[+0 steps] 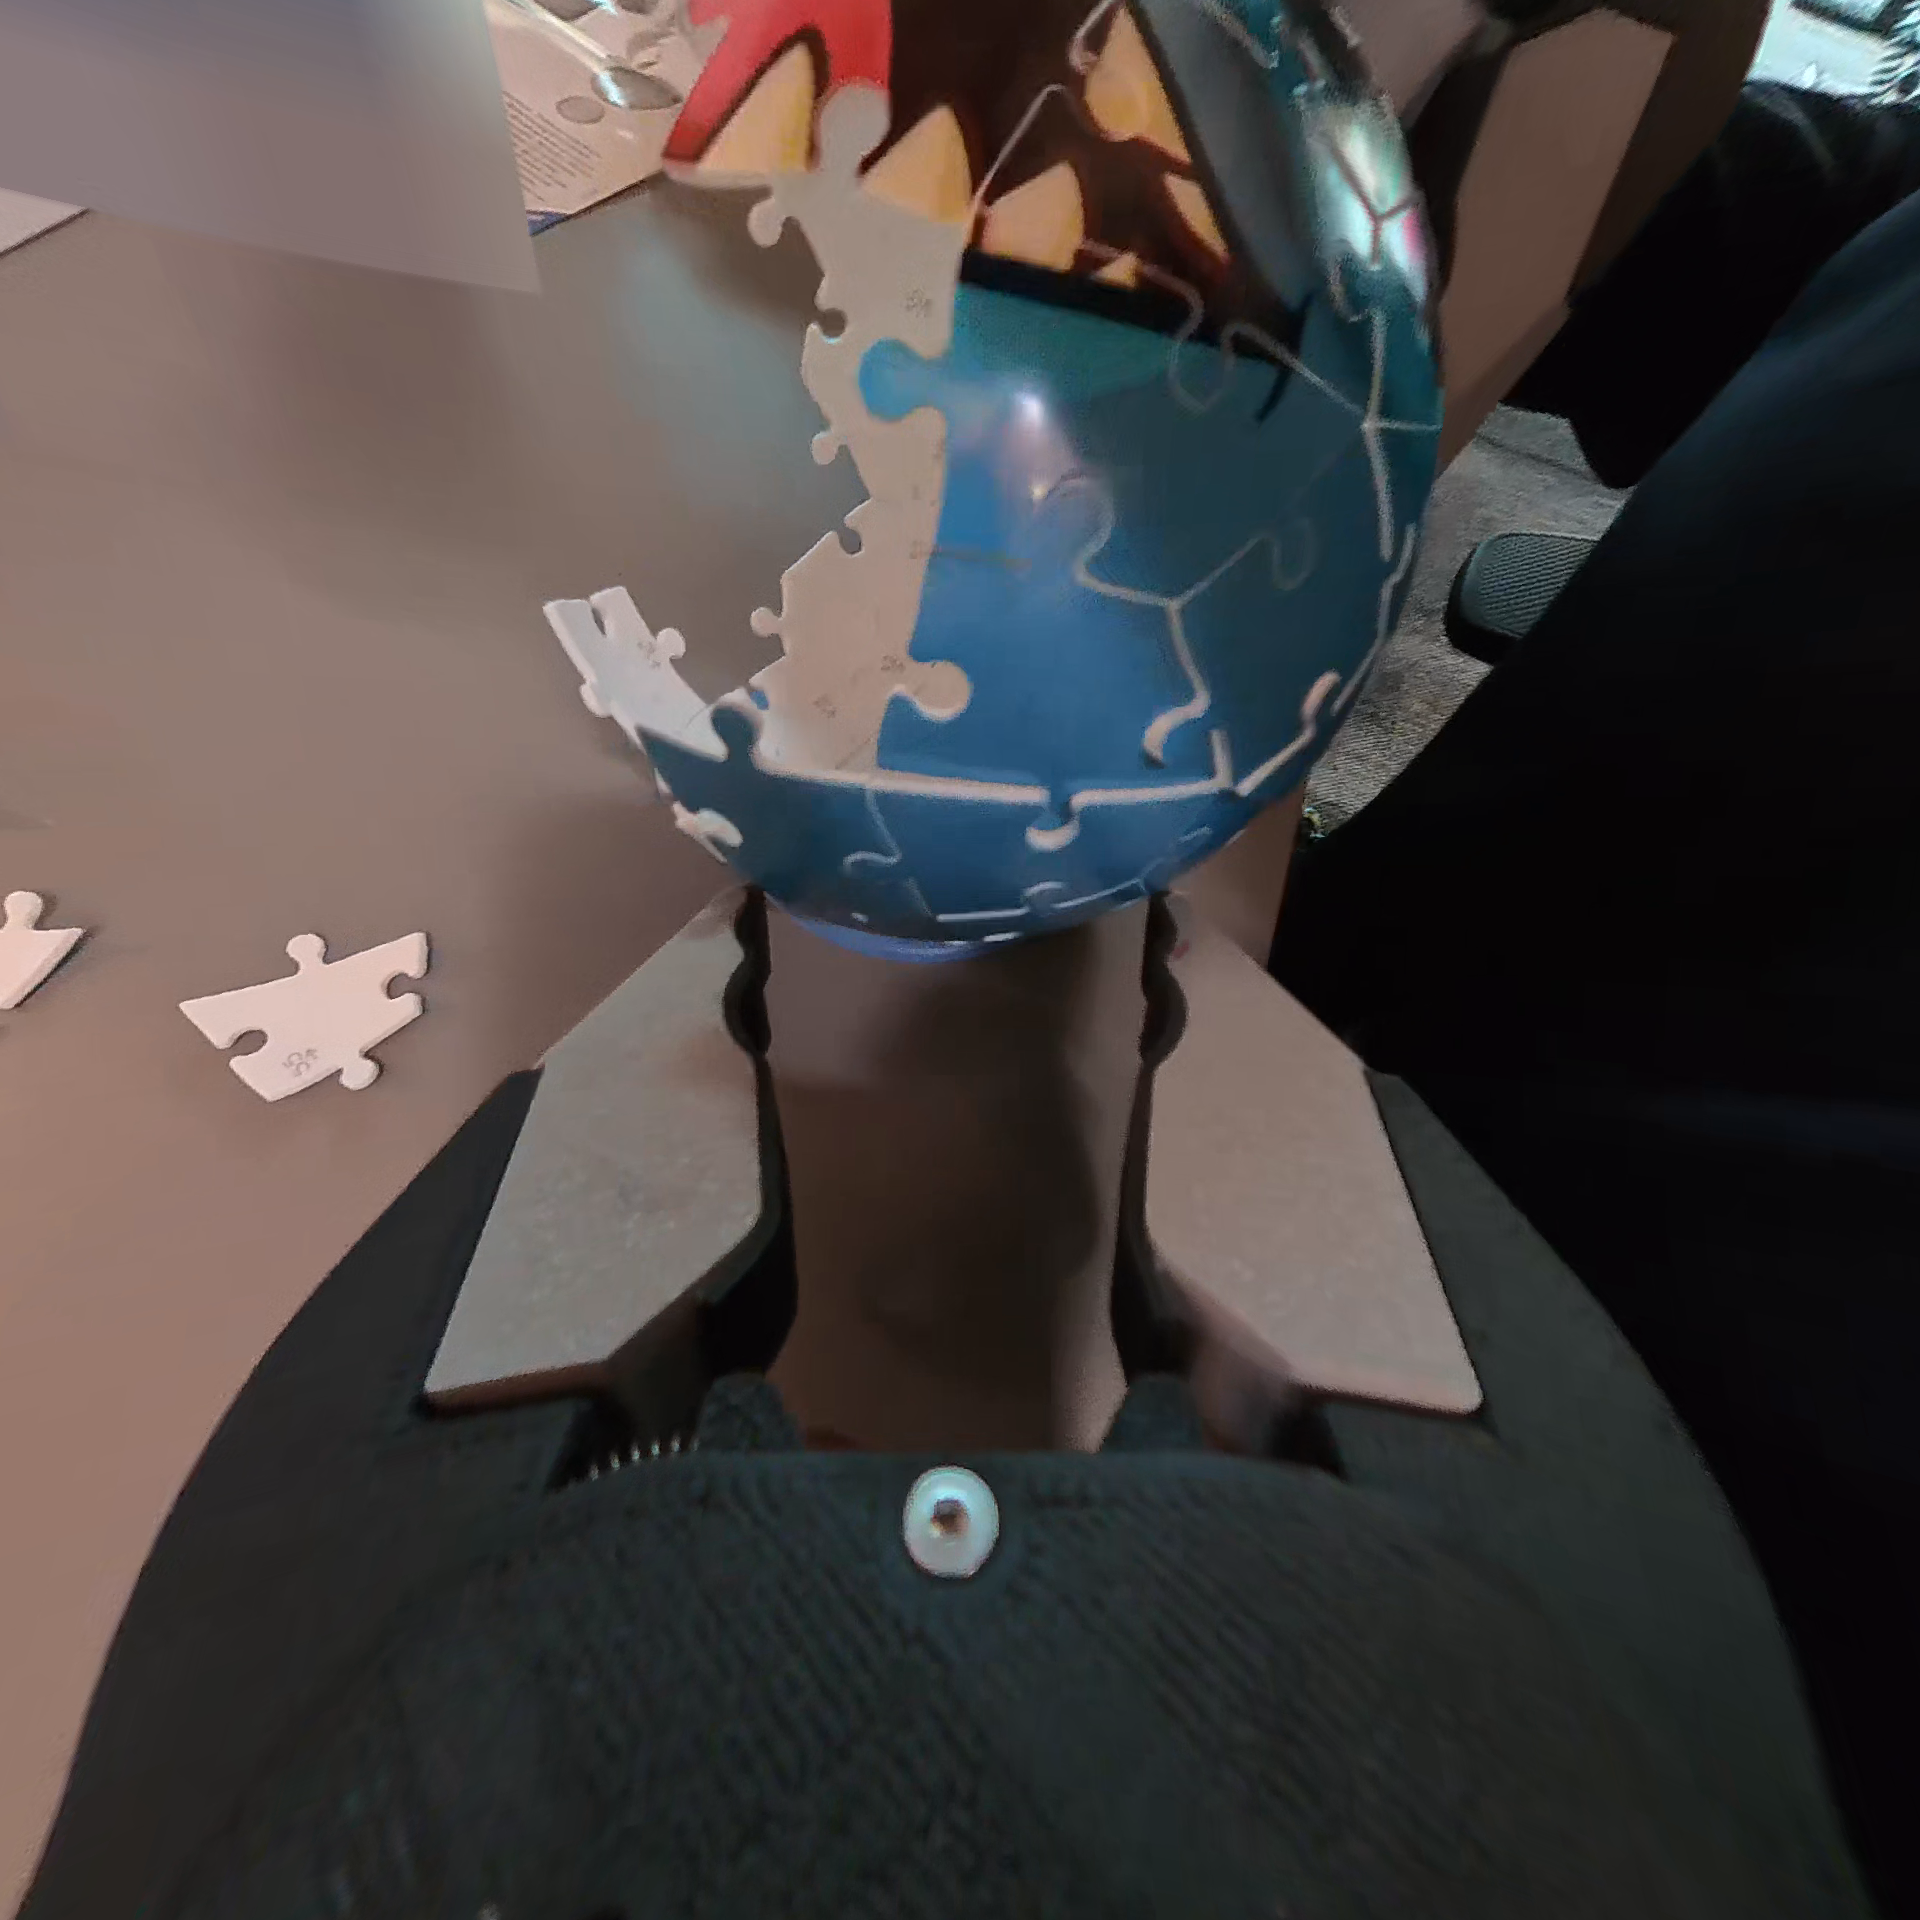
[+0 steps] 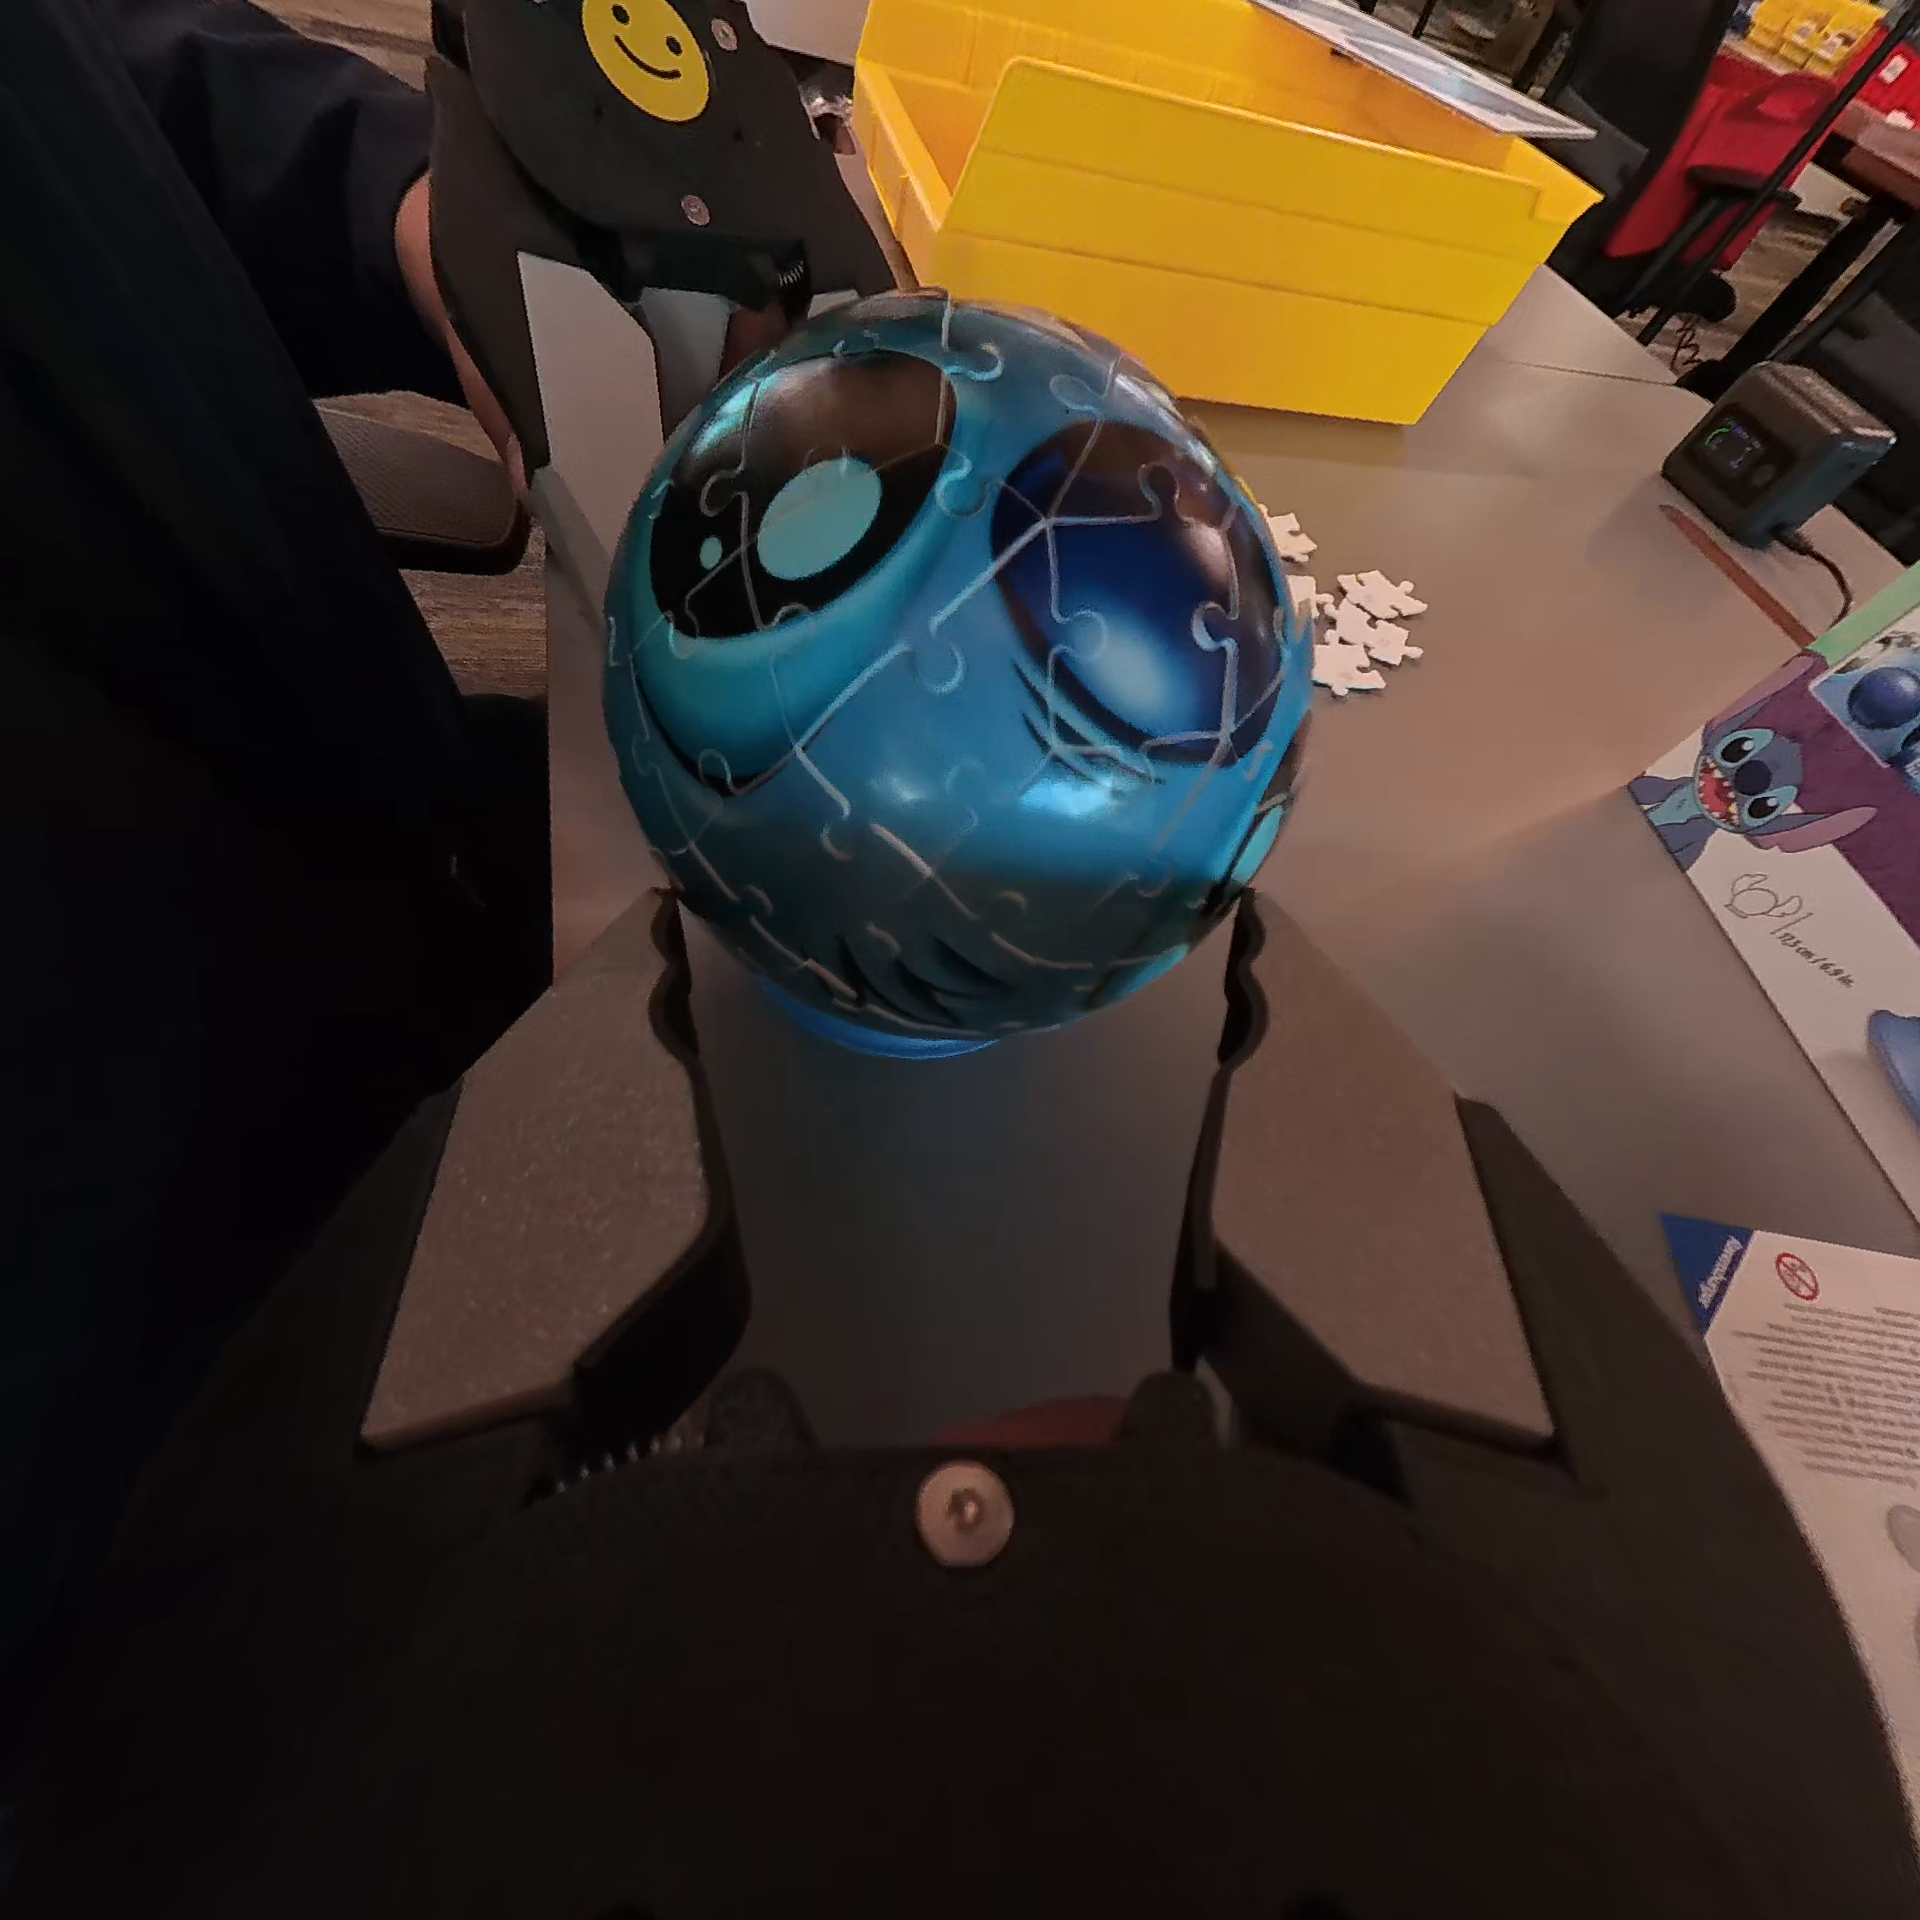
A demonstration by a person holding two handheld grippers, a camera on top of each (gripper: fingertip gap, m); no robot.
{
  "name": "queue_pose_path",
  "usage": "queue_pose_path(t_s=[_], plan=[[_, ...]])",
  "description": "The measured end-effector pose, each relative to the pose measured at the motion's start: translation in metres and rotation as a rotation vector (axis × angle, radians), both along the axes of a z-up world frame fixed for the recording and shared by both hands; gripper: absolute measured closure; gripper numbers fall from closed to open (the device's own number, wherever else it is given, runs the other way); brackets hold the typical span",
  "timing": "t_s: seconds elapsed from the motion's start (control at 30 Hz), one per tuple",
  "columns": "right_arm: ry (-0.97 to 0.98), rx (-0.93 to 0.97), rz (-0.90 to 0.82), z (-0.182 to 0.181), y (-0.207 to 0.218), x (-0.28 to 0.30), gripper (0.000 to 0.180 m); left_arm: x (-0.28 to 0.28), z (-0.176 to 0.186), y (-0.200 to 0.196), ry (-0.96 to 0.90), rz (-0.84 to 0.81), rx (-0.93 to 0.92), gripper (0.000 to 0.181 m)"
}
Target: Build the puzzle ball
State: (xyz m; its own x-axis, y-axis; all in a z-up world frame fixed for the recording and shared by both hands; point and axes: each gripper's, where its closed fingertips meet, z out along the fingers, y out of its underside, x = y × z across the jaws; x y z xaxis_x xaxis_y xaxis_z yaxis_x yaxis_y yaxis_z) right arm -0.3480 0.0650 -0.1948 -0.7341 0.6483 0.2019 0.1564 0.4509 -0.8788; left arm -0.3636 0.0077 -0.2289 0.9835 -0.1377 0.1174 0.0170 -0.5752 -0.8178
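Near the table's front edge, left gripper [image 1: 956, 914] and right gripper [image 2: 951, 914] each clasp the puzzle ball [image 2: 935, 665] from opposite sides, probably steadying its unfinished gap.

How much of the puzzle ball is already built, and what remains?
Most of the puzzle ball is joined; the eye side looks complete. Both grippers, left and right, flank its base. One side gap remains open, and loose pieces lie on the table.
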Motion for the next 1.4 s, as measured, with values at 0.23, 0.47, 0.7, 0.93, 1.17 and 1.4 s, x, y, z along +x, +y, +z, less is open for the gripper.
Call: queue_pose_path(t_s=[0.23,0.47,0.7,0.93,1.17,1.4], plan=[[-0.067,-0.05,0.012,0.005,0.0,0.0,0.078,0.003,0.004,0.001,-0.079,-0.004,0.013,0.109],[-0.143,-0.139,0.044,0.017,-0.003,0.007,0.079,0.014,0.017,-0.003,-0.172,0.015,0.004,0.109],[-0.249,-0.213,0.054,0.015,-0.005,0.013,0.078,0.027,0.015,-0.005,-0.311,0.026,-0.088,0.109],[-0.306,-0.23,0.064,0.016,-0.004,0.014,0.077,0.035,0.015,-0.003,-0.392,0.022,-0.133,0.108],[-0.339,-0.268,0.076,0.016,-0.002,0.01,0.076,0.035,0.014,-0.001,-0.461,0.024,-0.132,0.108],[-0.386,-0.267,0.091,0.013,-0.001,0.008,0.076,0.036,0.014,-0.003,-0.51,0.009,-0.137,0.109]])
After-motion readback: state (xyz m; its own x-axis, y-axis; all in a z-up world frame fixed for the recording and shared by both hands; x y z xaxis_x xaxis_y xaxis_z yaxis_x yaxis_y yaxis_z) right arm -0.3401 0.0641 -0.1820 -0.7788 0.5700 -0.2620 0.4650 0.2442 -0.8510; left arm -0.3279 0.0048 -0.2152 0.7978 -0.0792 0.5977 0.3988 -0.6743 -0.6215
